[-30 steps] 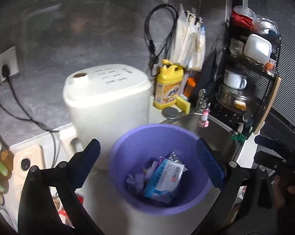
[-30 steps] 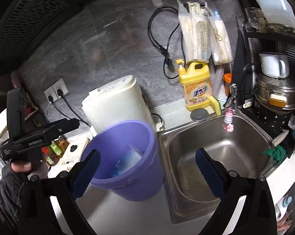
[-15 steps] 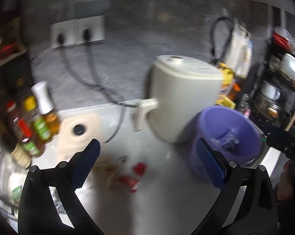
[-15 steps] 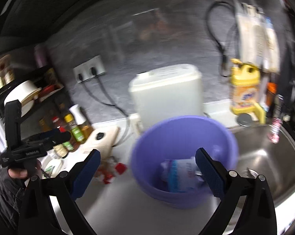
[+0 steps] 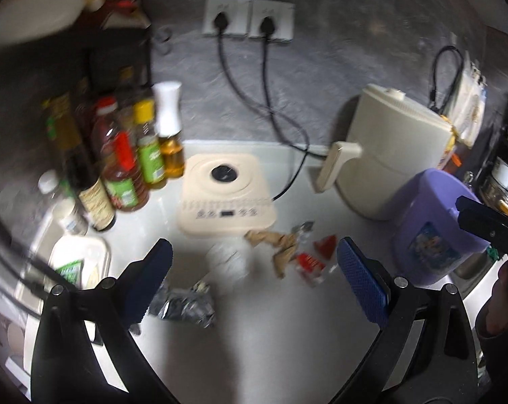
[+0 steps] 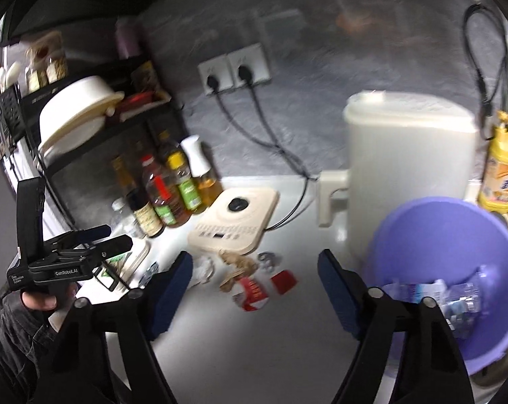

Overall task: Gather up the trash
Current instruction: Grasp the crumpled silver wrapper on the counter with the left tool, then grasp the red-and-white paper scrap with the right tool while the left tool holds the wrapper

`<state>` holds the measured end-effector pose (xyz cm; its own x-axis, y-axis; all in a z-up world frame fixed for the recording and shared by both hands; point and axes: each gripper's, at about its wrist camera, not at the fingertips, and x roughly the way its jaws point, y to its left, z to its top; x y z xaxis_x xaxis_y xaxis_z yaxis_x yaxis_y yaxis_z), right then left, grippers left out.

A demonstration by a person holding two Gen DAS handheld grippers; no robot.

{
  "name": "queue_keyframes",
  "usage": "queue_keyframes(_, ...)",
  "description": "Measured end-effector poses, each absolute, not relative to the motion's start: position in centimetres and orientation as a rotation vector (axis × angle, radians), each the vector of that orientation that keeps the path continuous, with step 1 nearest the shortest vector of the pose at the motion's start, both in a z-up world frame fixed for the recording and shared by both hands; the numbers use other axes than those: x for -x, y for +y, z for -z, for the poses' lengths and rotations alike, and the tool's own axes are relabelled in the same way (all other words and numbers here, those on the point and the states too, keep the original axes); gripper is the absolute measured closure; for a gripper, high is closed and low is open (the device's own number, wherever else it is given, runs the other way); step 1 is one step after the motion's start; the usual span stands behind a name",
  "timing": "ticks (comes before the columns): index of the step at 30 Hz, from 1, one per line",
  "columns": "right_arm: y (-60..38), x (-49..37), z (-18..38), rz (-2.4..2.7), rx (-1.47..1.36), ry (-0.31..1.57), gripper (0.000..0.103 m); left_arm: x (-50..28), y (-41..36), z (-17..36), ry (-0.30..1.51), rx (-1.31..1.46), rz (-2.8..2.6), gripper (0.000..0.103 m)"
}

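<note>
Loose trash lies on the white counter: crumpled brown paper (image 5: pixel 274 242), red wrappers (image 5: pixel 308 262), a white tissue wad (image 5: pixel 227 259) and a dark foil wrapper (image 5: pixel 183 303). My left gripper (image 5: pixel 254 269) hangs open above the litter, nothing between its blue pads. The purple bin (image 5: pixel 429 232) stands to the right. In the right wrist view the same brown paper (image 6: pixel 237 266) and red wrappers (image 6: pixel 252 291) lie just beyond my right gripper (image 6: pixel 254 279), whose jaws are closing with nothing between them. The bin (image 6: pixel 449 235) at its right holds several packets (image 6: pixel 432 293). A hand holds the left gripper (image 6: pixel 117 239) at far left.
A beige induction hob (image 5: pixel 225 198) sits behind the trash, with sauce bottles (image 5: pixel 132 168) to its left and a white air fryer (image 5: pixel 395 155) to its right. Two cords run from the wall sockets (image 5: pixel 247 20). A yellow detergent bottle (image 6: pixel 503 168) stands far right, a dish rack (image 6: pixel 78 118) far left.
Both views have swung left, from the bin and sink to the counter with the loose trash. The right gripper's jaws stand narrower than before.
</note>
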<state>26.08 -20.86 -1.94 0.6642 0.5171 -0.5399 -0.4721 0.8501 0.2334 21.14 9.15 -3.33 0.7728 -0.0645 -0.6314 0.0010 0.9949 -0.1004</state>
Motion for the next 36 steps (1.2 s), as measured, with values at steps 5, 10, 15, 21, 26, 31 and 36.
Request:
queue_keyframes(5, -18.1, -27.0, 4.4, -0.611, -0.054, 0.708, 0.040, -20.8, 10.9, 5.9, 0.743, 0.130, 0.014, 0.012)
queue_keyframes(10, -16.6, -28.1, 7.2, -0.628, -0.042, 0.782, 0.047, -21.4, 11.6, 8.9, 0.808, 0.142, 0.003, 0.023)
queue_keyframes(15, -15.9, -29.1, 9.5, -0.629, -0.034, 0.830, 0.047, -22.8, 11.6, 11.0, 0.837, 0.094, -0.034, 0.023)
queue_keyframes(21, -15.0, -30.1, 11.7, -0.615, -0.033, 0.866, 0.047, -24.8, 12.3, 13.5, 0.865, 0.051, -0.080, 0.023)
queue_keyframes(26, -14.6, -31.2, 13.1, -0.603, -0.032, 0.891, 0.047, -26.3, 12.8, 15.8, 0.908, 0.047, -0.098, 0.023)
queue_keyframes(31, -13.9, -32.2, 14.4, -0.607, -0.023, 0.912, 0.047, -26.8, 12.7, 17.5, 0.957, 0.025, -0.131, 0.030)
queue_keyframes(36, -12.7, -33.1, 15.8, -0.619, -0.012, 0.935, 0.047, -26.7, 12.2, 18.6, 0.987, 0.016, -0.120, 0.048)
